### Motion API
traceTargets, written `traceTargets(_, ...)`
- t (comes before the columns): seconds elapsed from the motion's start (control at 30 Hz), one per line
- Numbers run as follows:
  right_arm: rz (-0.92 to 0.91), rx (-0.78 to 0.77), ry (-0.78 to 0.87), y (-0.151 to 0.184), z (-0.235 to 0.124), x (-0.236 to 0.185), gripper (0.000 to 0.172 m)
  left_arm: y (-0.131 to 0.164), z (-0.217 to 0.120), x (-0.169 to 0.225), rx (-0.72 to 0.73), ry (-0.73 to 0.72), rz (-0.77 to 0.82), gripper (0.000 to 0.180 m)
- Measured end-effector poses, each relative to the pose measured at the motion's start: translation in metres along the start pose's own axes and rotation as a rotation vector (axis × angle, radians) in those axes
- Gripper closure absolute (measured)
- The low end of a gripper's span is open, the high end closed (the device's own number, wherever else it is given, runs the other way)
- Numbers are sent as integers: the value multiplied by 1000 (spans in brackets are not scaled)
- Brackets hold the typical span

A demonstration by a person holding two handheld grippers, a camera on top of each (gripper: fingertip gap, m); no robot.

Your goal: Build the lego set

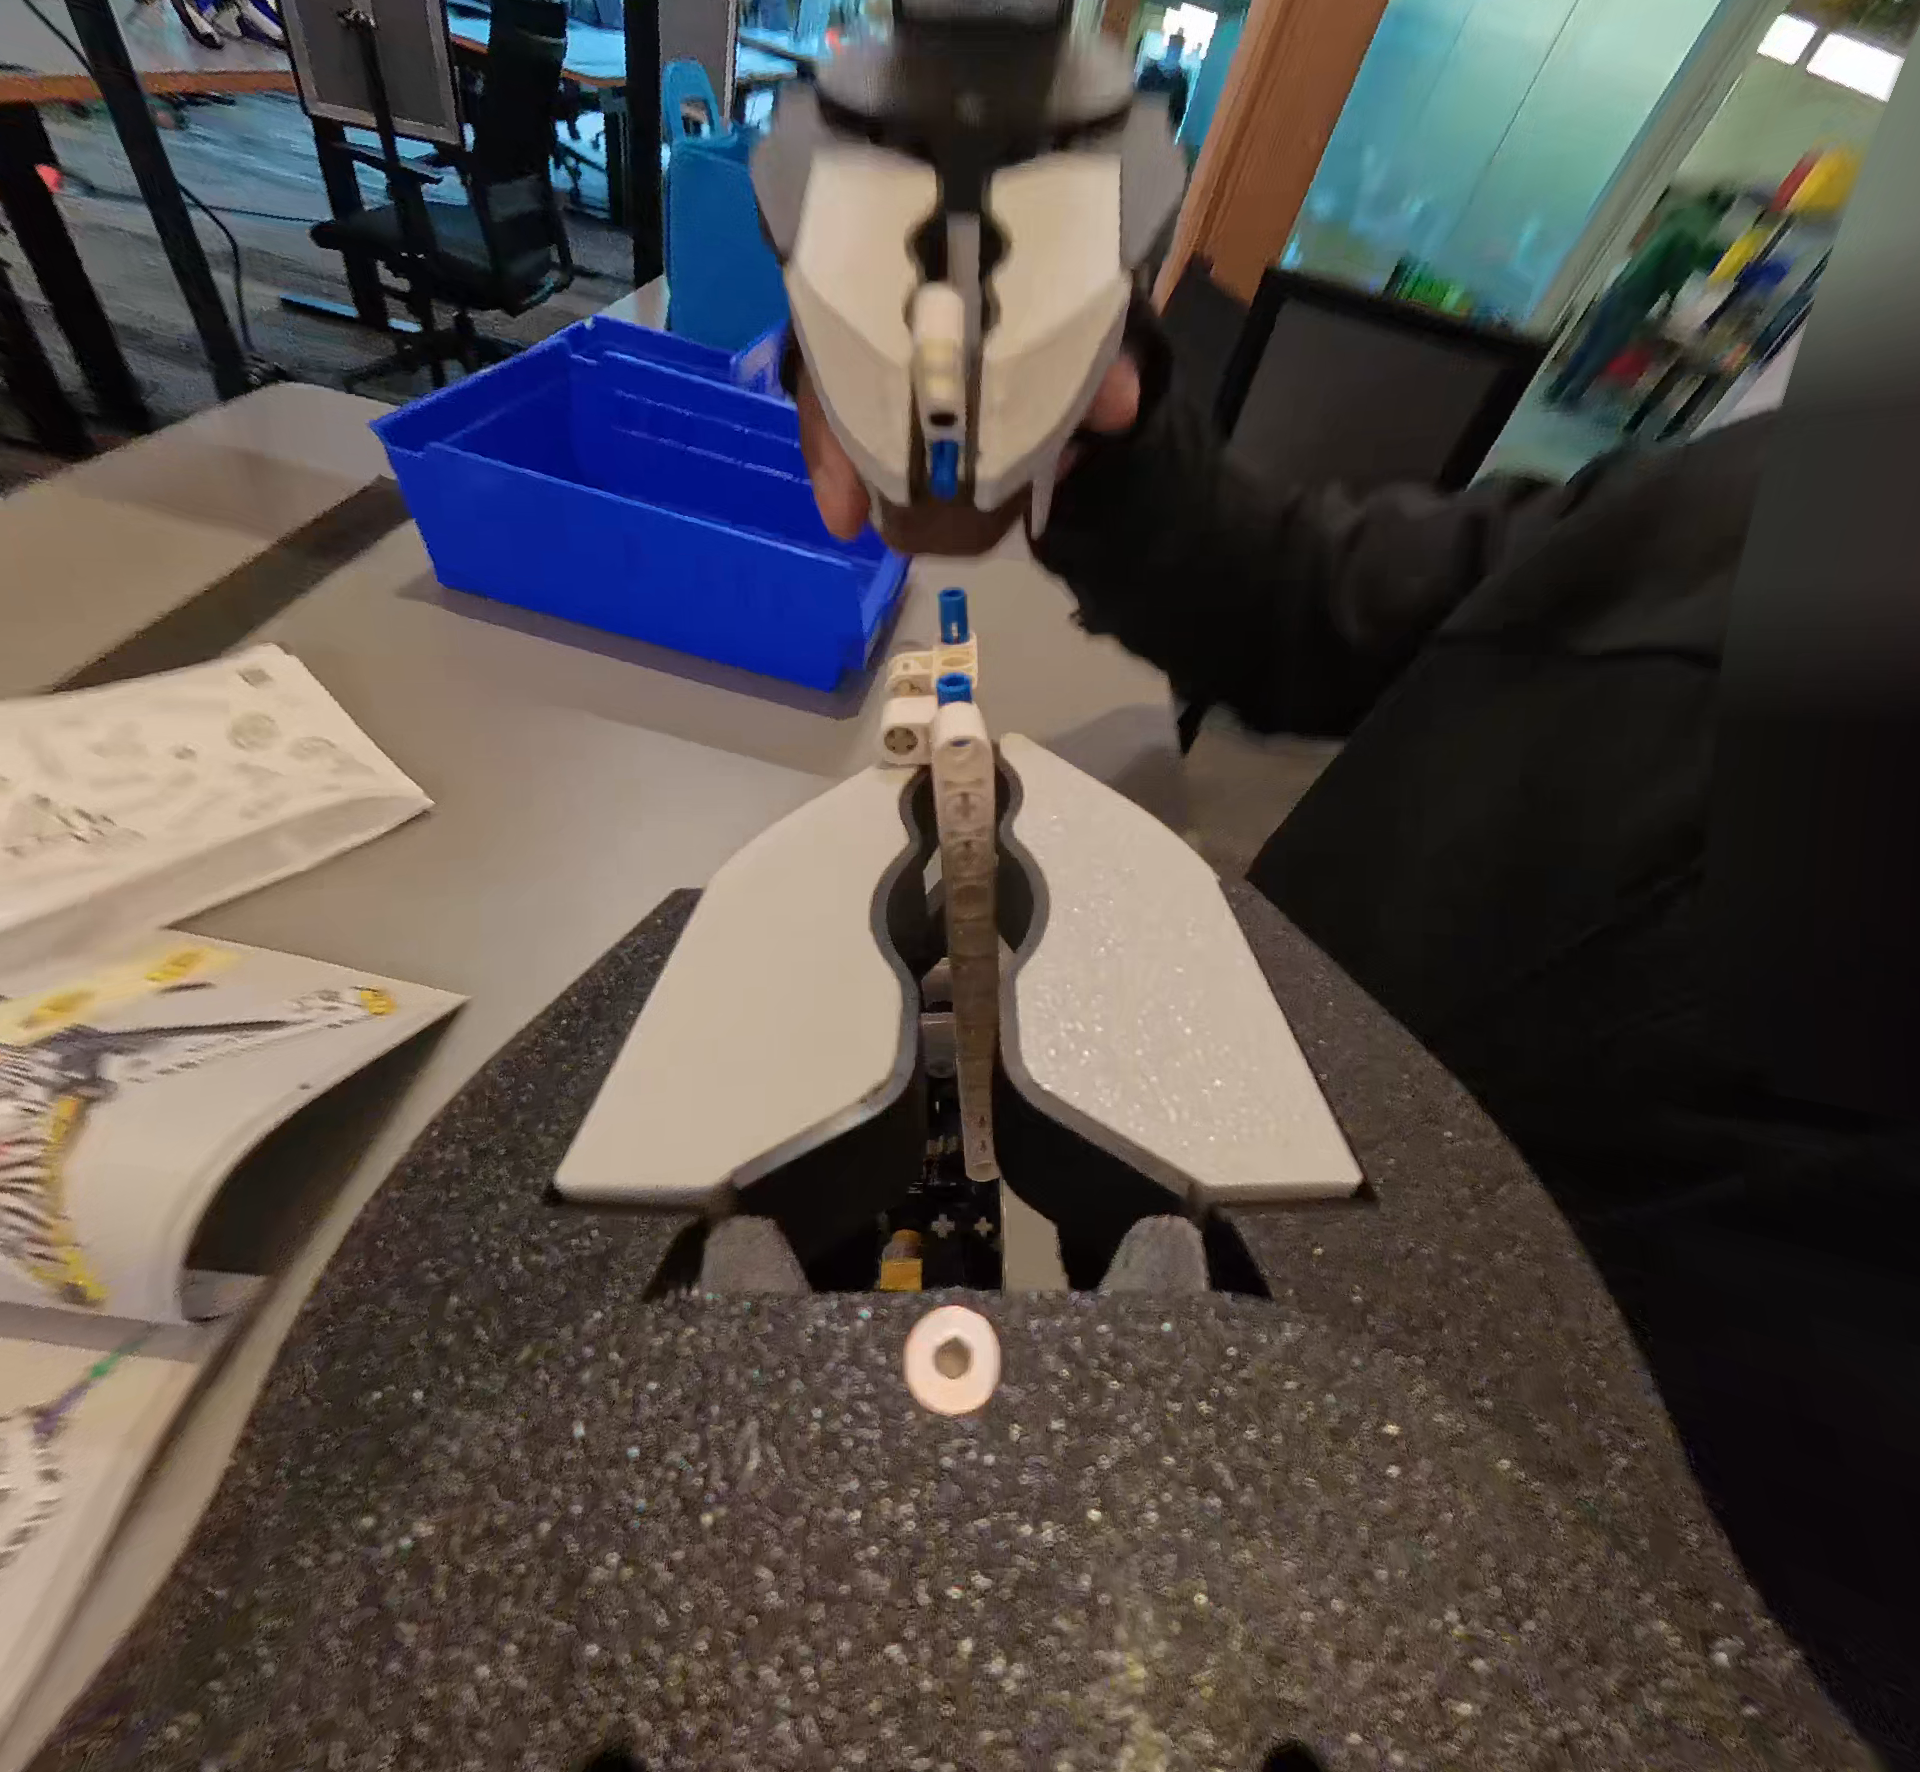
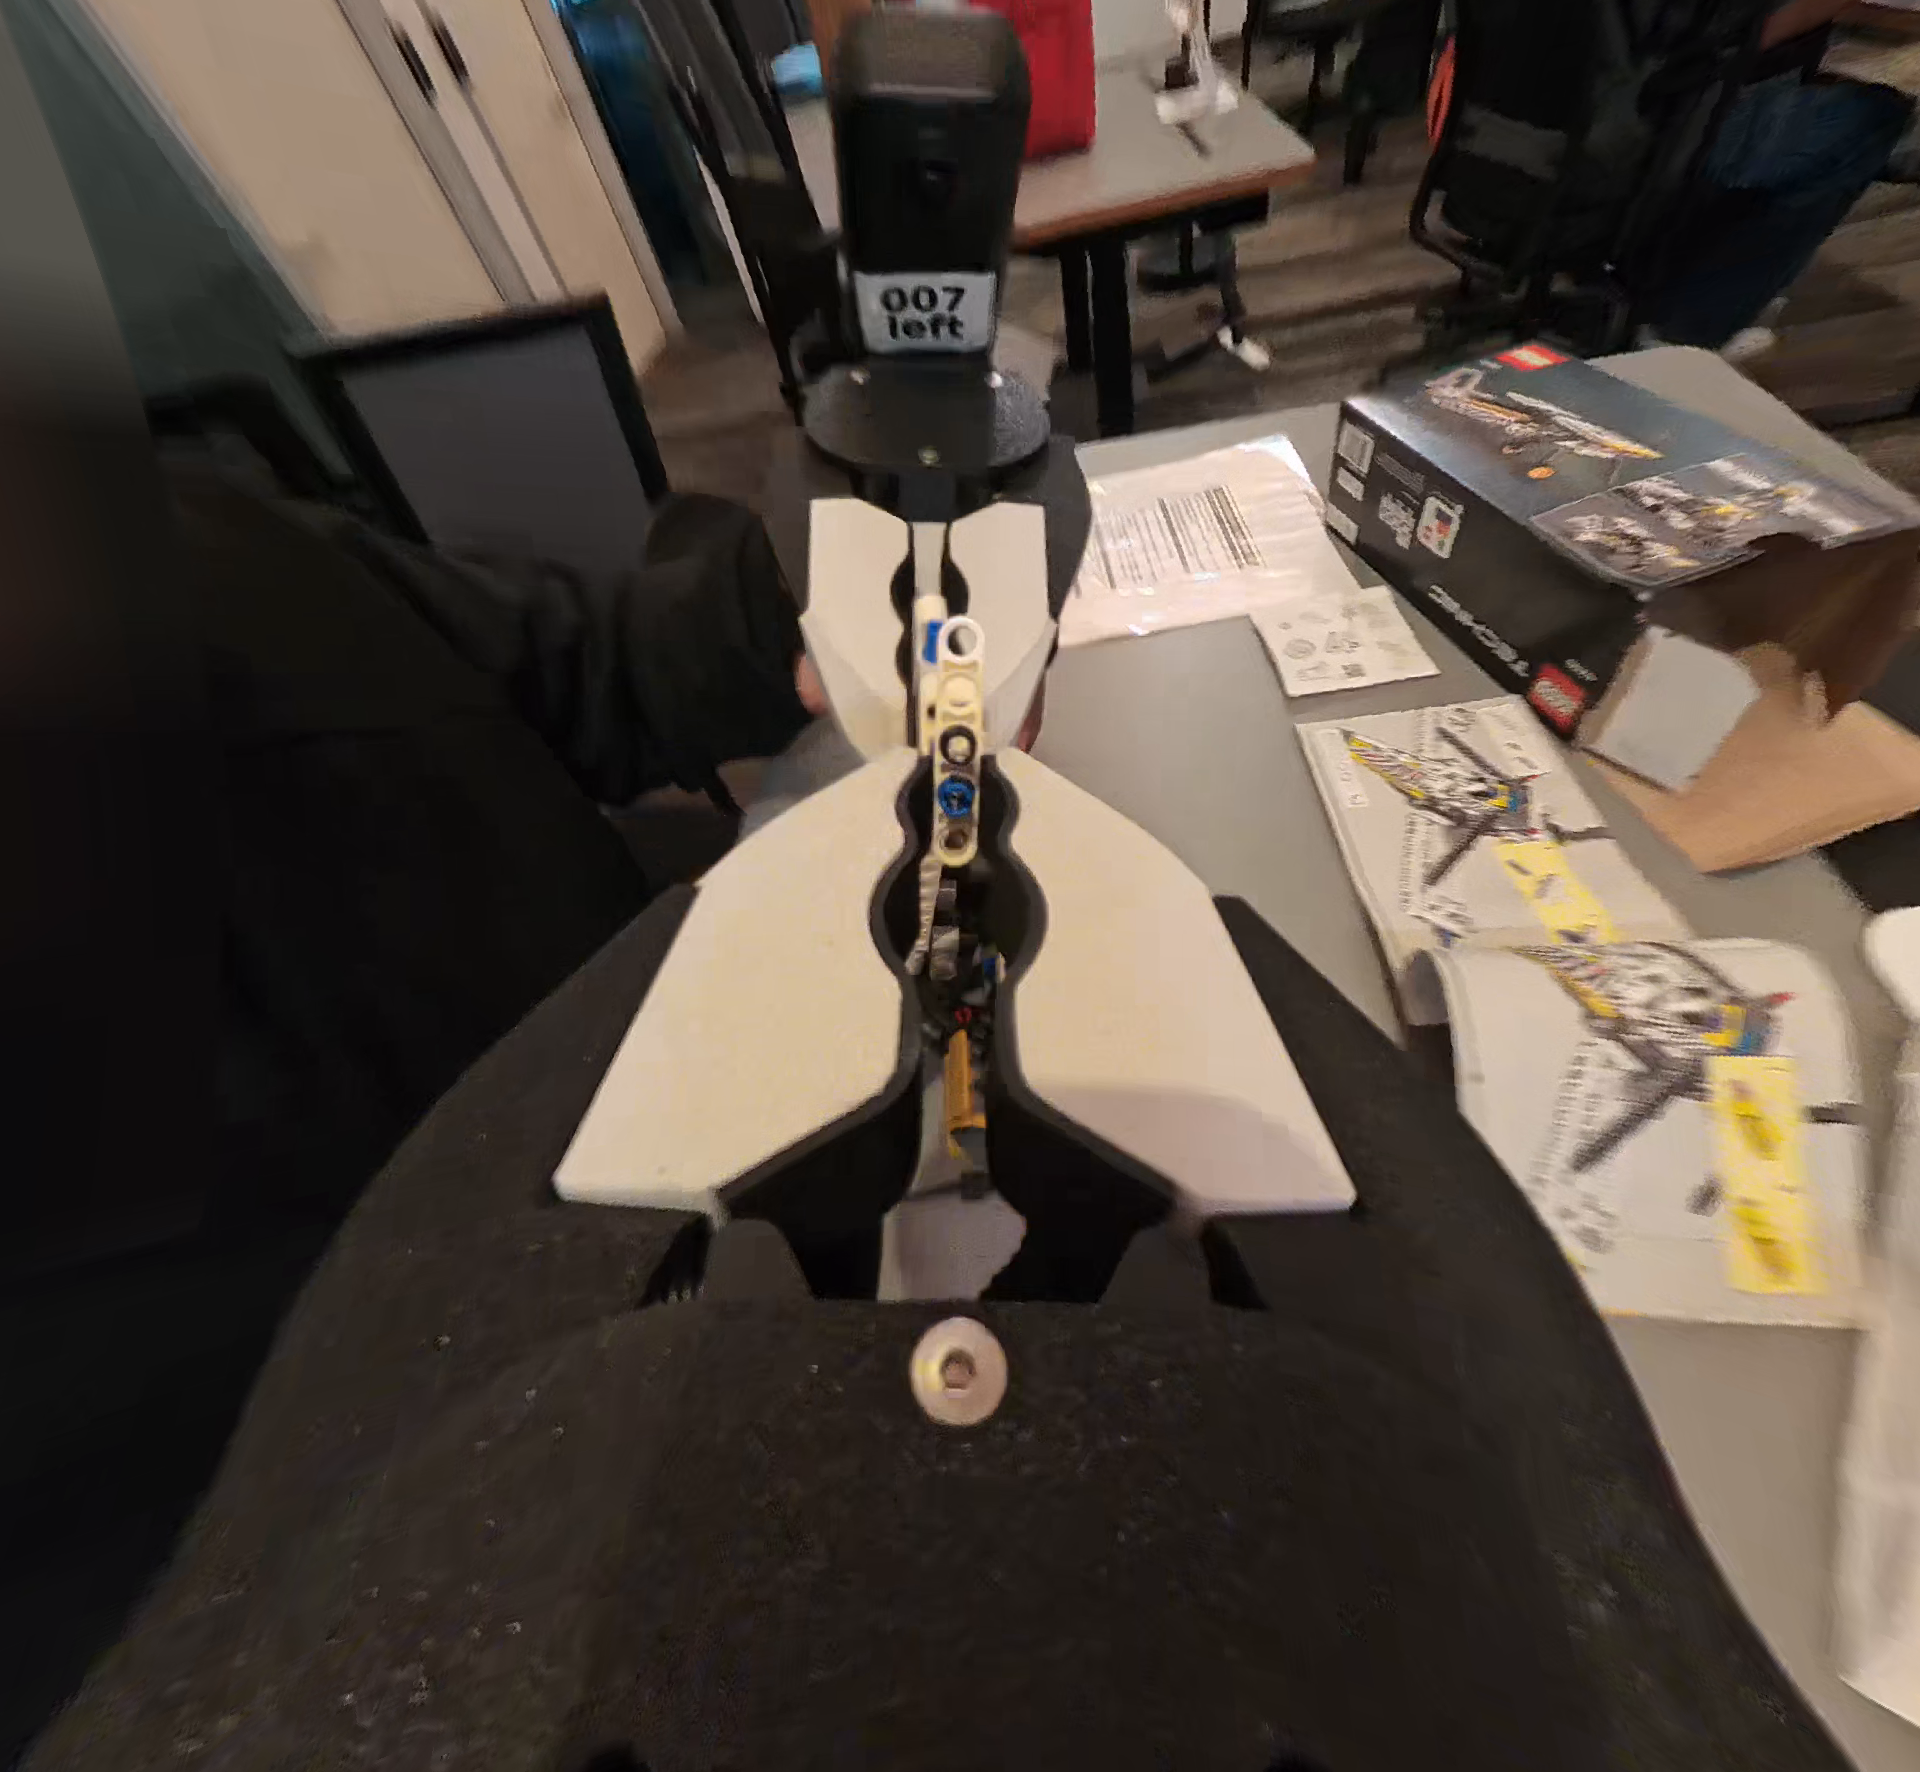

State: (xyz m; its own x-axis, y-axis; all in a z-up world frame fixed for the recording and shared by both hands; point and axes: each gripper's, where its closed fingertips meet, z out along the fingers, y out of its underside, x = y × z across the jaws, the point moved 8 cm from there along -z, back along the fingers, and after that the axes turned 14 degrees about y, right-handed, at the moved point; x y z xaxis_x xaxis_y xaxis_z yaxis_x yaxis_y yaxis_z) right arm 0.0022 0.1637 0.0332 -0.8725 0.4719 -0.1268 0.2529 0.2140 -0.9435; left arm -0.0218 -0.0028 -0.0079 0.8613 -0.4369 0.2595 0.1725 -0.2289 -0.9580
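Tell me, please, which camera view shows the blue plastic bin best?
The left wrist view. There the blue bin stands whole on the grey table, beyond and left of the left gripper, with its dividers visible. The right wrist view does not show the bin at all; it shows booklets and a box instead.

The blue bin point(image 1: 644, 496) is the main obstacle on the table point(image 1: 582, 787). Between it and the loose papers point(image 1: 177, 766) nearer the camera lies a bare strip of table wide enough for tongs to pass. Right of the bin, the two tongs face tip to tip, and a dark sleeve point(image 1: 1299, 559) blocks that side.
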Motion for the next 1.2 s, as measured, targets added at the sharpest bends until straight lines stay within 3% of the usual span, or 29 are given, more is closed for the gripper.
traceTargets(0.13, -132, -198, 13, -33, 1, -10, 164, -12, 14, 1, -142, -17, 101, 173)
traceTargets(0.23, -175, -343, 25, -34, 9, -11, 164, -15, 20, 0, -190, -3, 136, 173)
traceTargets(0.47, -249, -471, 28, -31, 15, -20, 164, -16, 16, -5, -183, 6, 161, 173)
traceTargets(0.87, -258, -571, 58, -33, 24, -17, 164, -15, 10, -8, -195, 15, 175, 172)
traceTargets(1.2, -272, -544, 58, -32, 24, -17, 162, -15, 10, -9, -187, 9, 169, 172)
